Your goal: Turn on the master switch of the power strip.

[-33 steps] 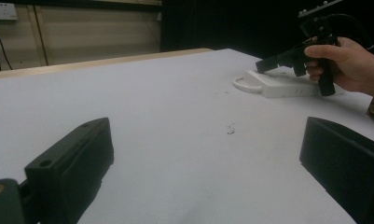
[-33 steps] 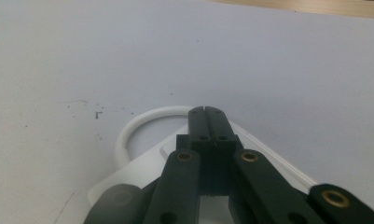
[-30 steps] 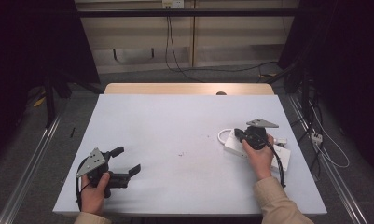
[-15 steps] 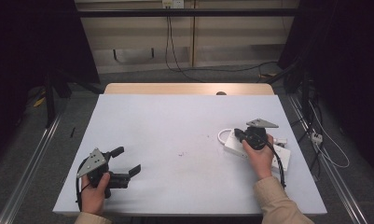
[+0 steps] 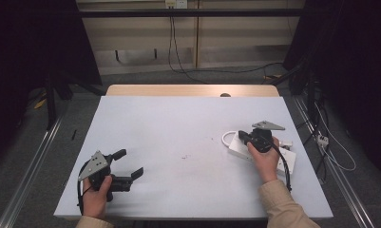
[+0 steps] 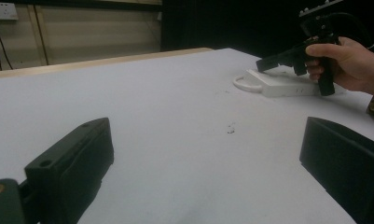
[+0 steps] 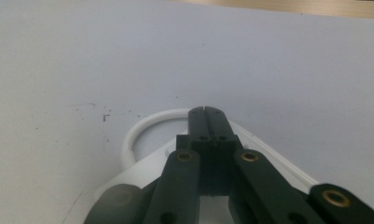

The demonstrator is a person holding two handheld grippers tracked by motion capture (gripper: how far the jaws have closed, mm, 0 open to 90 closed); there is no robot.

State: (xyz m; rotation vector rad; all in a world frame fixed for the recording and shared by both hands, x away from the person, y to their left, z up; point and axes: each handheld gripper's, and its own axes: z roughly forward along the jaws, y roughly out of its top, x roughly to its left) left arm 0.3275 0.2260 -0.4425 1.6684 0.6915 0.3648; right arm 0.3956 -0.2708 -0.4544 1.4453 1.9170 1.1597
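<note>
Power strip (image 5: 261, 154) lies near right edge of table (image 5: 178, 128), white cable loop at its far-left end. Right gripper (image 5: 242, 136) jaws fully closed, holding nothing, tips resting over strip. Left gripper (image 5: 129, 165) wide open, empty, well left of strip. Risk: closed tips likely shove strip toward table edge.

grippers (image 5: 126, 165): black, brass screws; grey three-cornered plates (image 5: 268, 125) | sleeves (image 5: 285, 206): tan

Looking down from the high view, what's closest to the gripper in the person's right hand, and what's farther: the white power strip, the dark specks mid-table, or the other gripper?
From the right gripper:
1. White power strip, directly beneath it.
2. Dark specks, mid-table, toward the left.
3. Left gripper, near the table's front left corner.
</note>
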